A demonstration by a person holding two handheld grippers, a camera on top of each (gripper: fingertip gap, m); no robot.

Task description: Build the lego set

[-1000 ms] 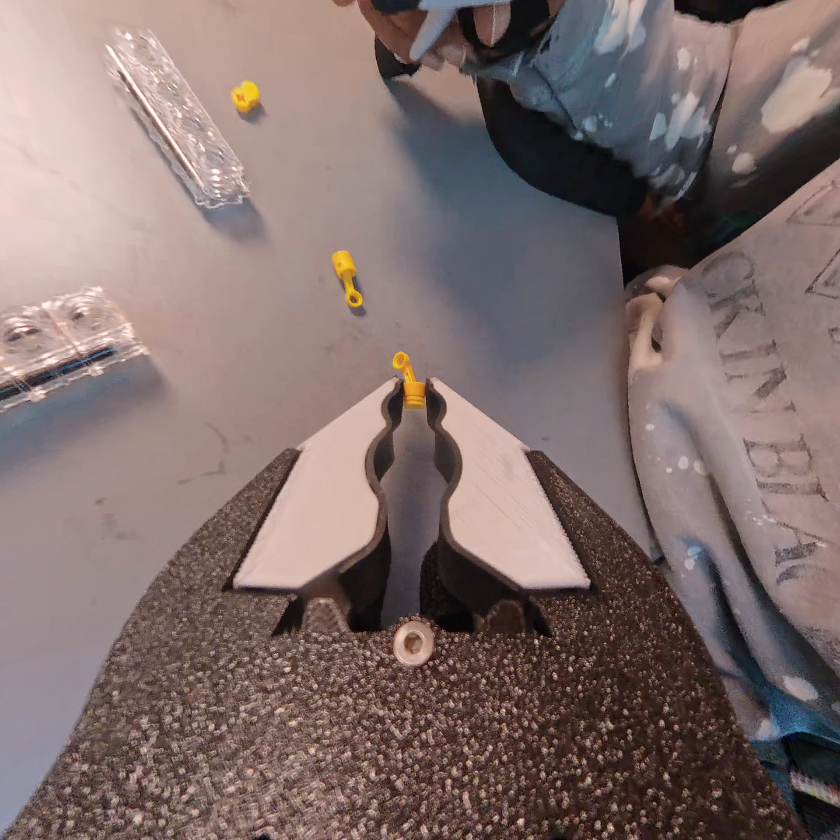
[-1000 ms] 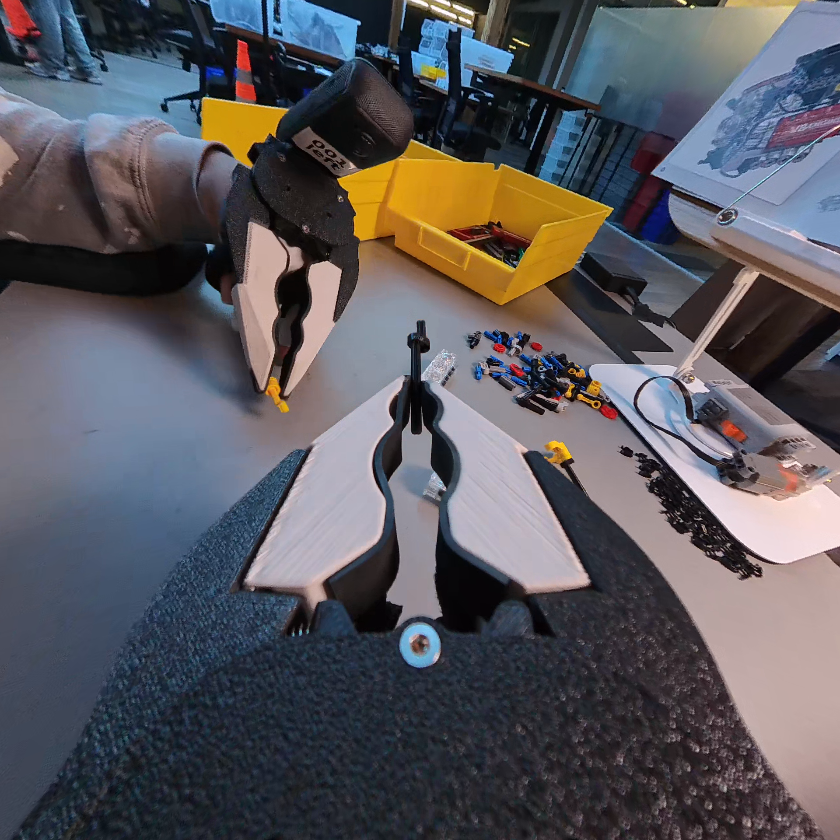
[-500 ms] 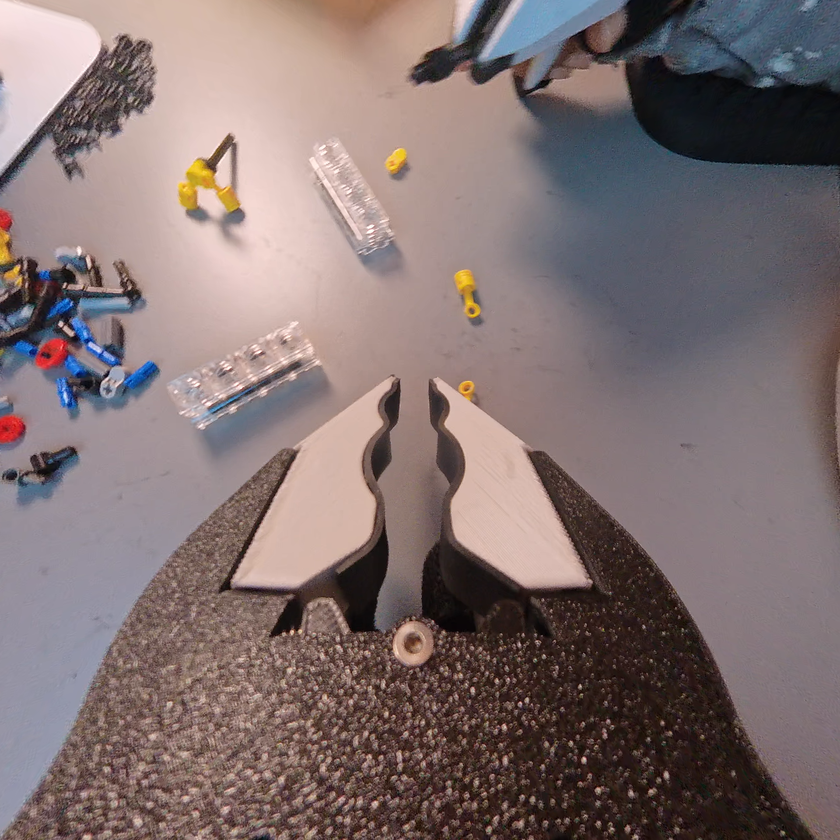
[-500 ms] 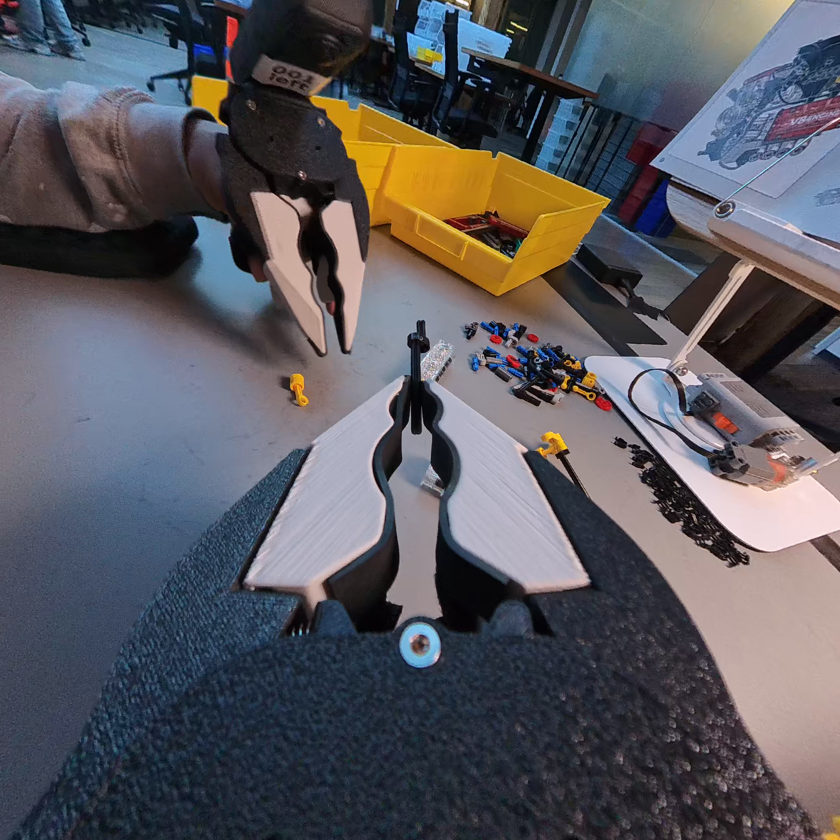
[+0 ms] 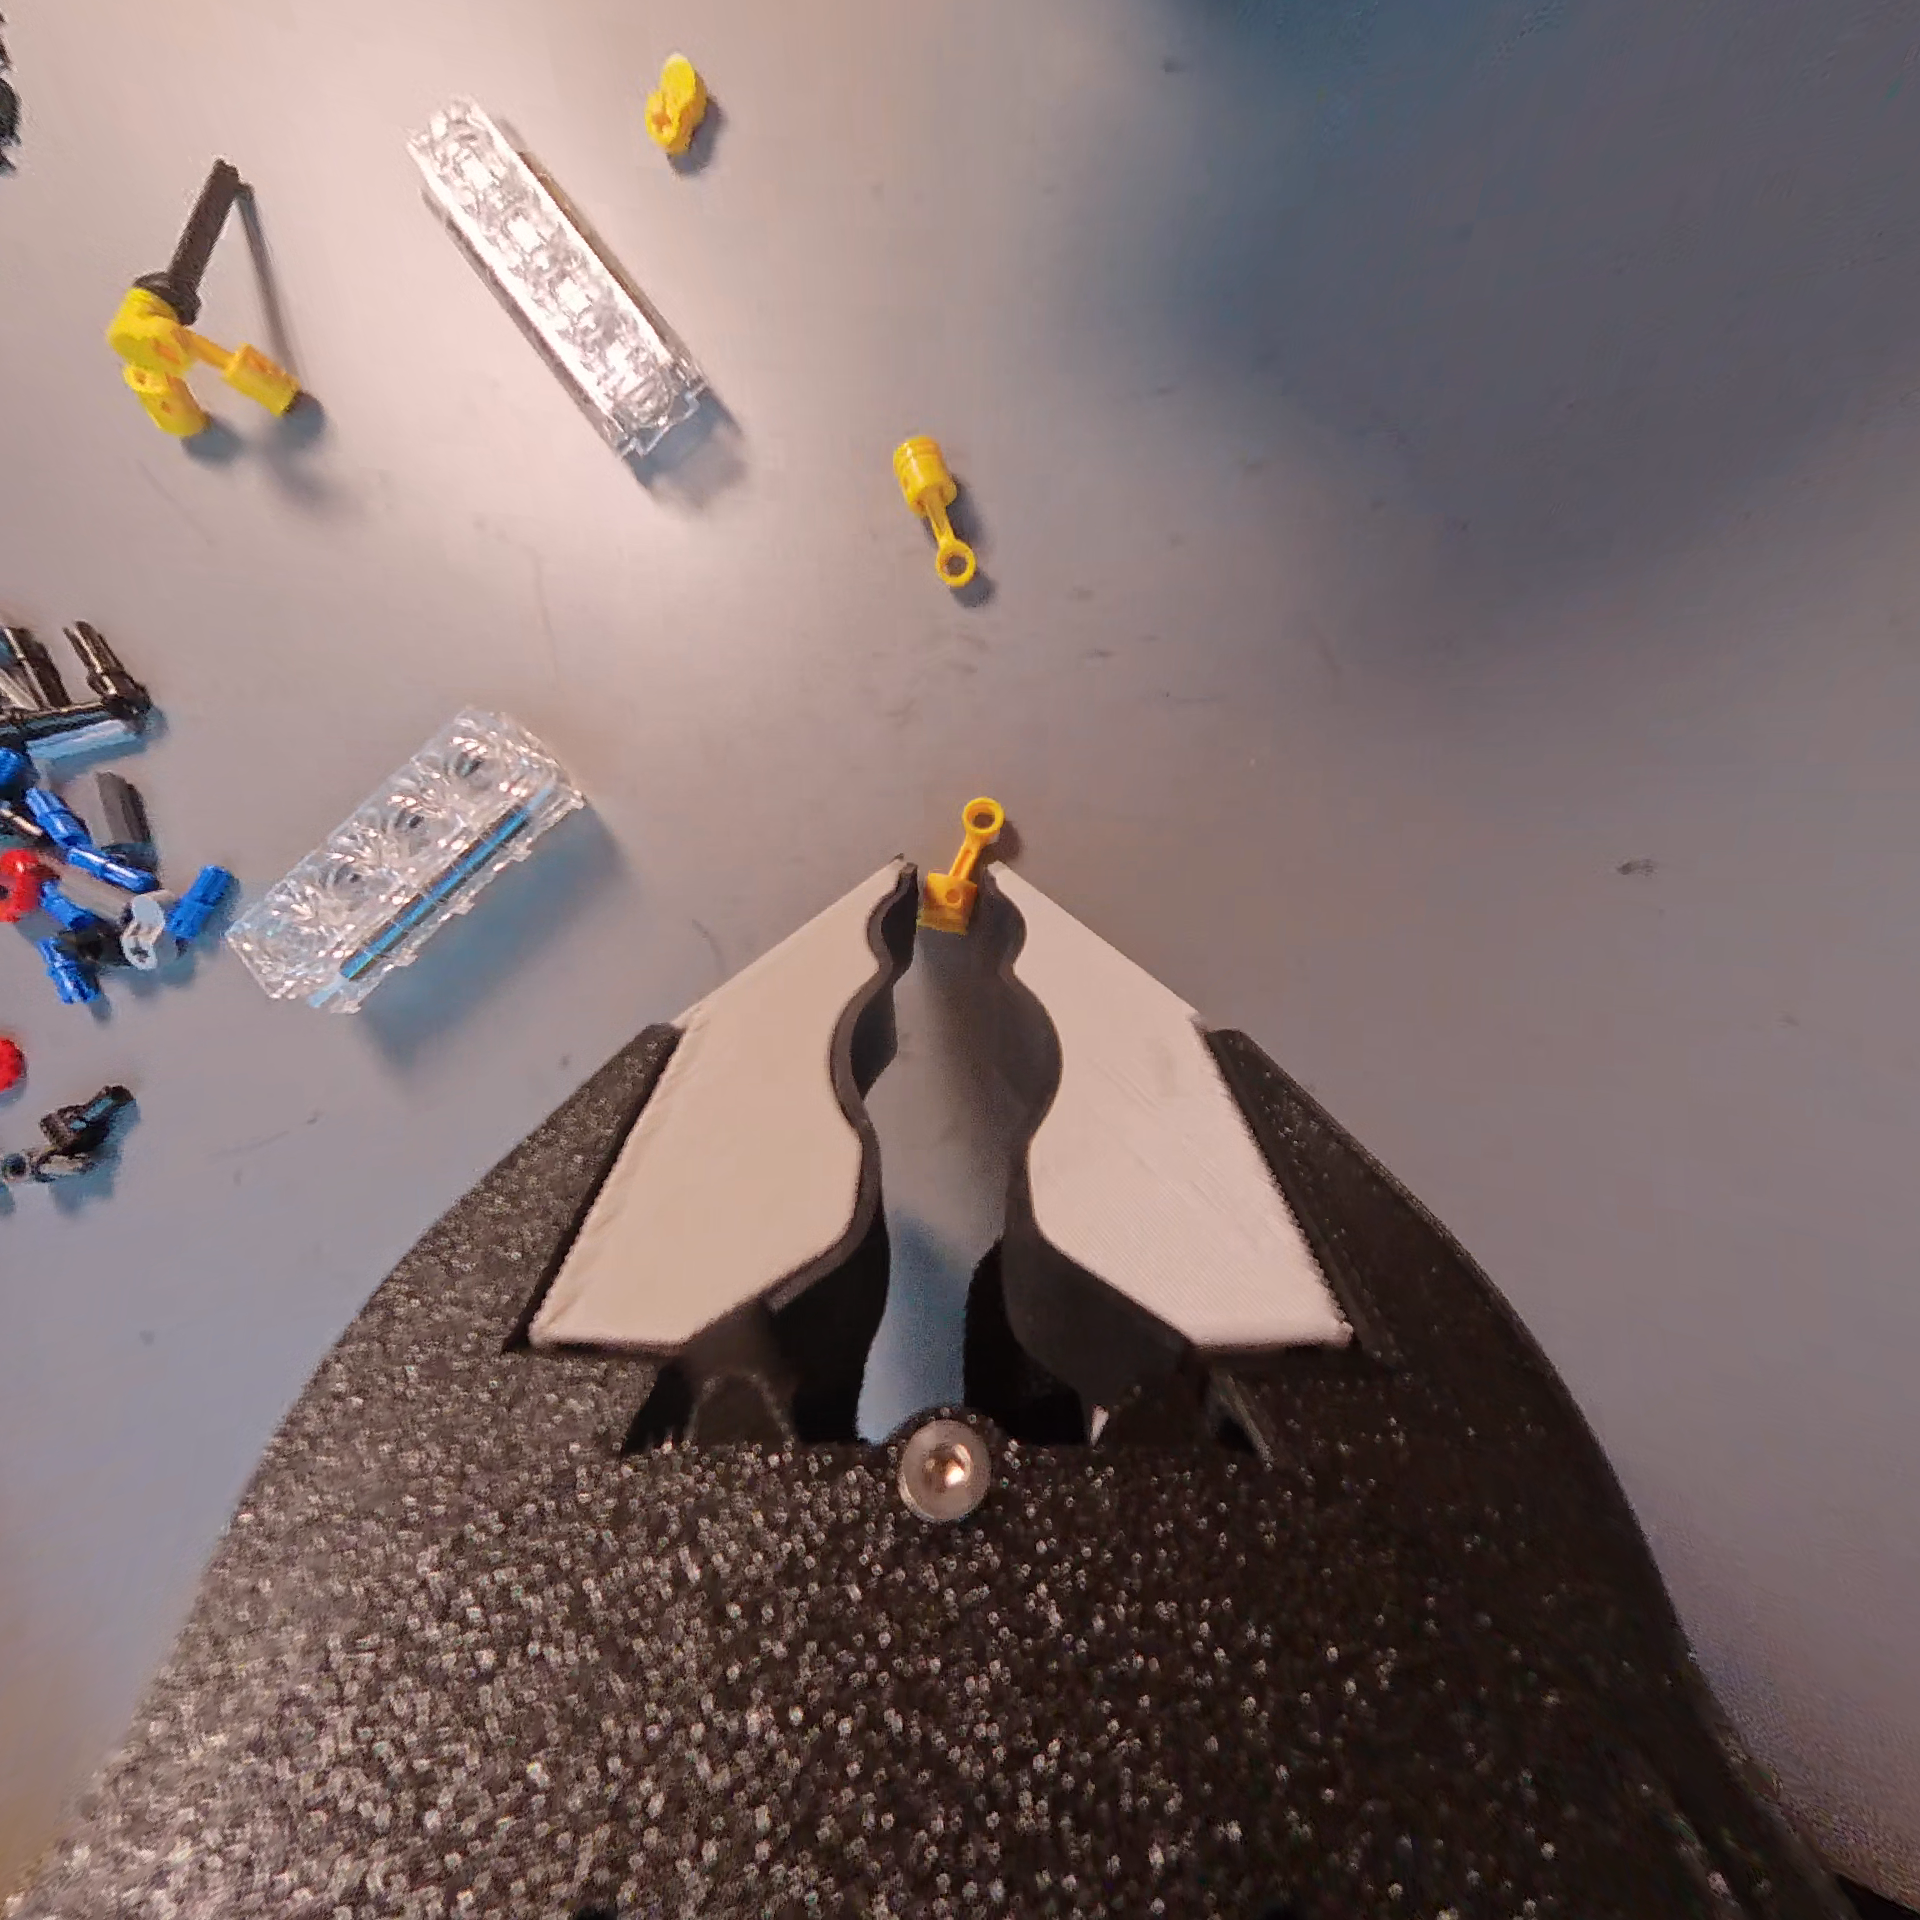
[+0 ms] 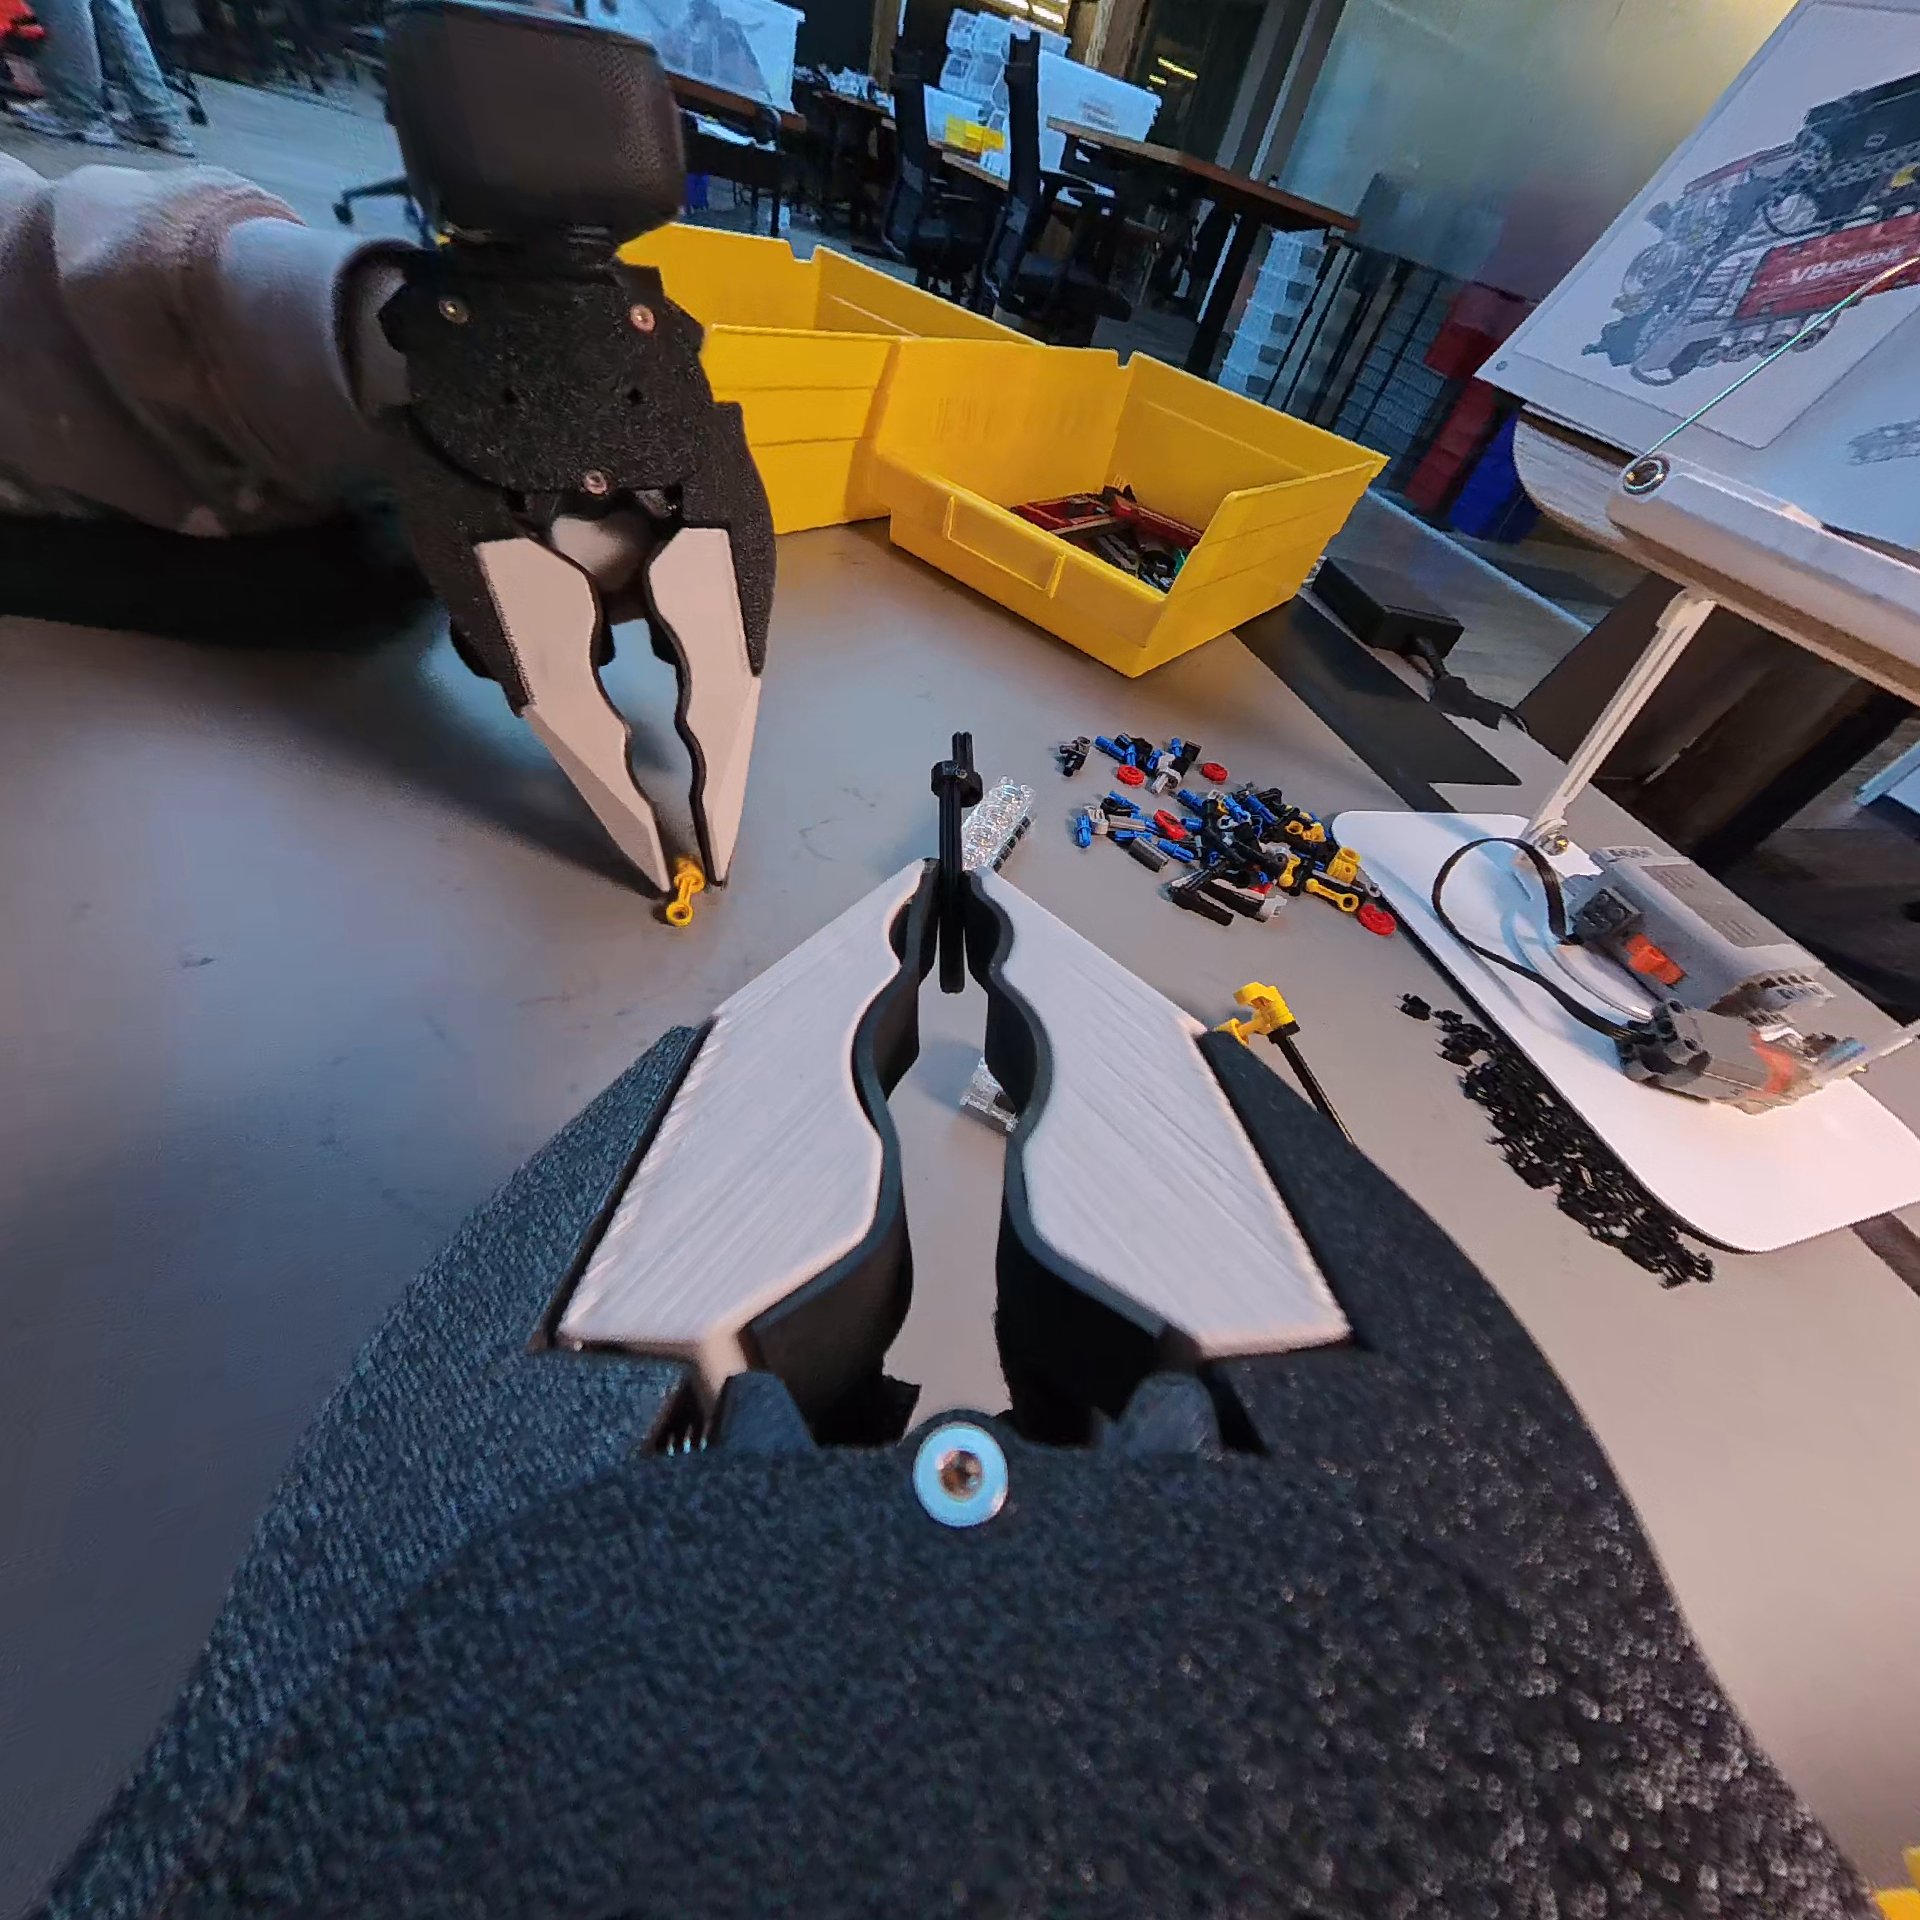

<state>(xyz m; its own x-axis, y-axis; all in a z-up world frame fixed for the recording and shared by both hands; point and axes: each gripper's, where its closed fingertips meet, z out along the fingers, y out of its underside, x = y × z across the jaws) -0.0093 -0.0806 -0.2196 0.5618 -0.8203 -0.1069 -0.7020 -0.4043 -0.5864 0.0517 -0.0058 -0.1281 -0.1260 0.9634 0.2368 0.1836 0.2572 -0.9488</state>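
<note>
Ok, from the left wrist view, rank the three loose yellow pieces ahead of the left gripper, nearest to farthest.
1. Small yellow piston, between the left gripper fingertips.
2. Second yellow piston, lying straight ahead on the table.
3. Yellow connector, farthest, ahead and slightly left, near the top edge.

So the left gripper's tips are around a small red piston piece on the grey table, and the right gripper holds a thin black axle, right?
Not quite: the small piston piece at the left gripper tips is yellow, not red, as the left wrist view shows. The right gripper does hold the thin black axle.
</note>
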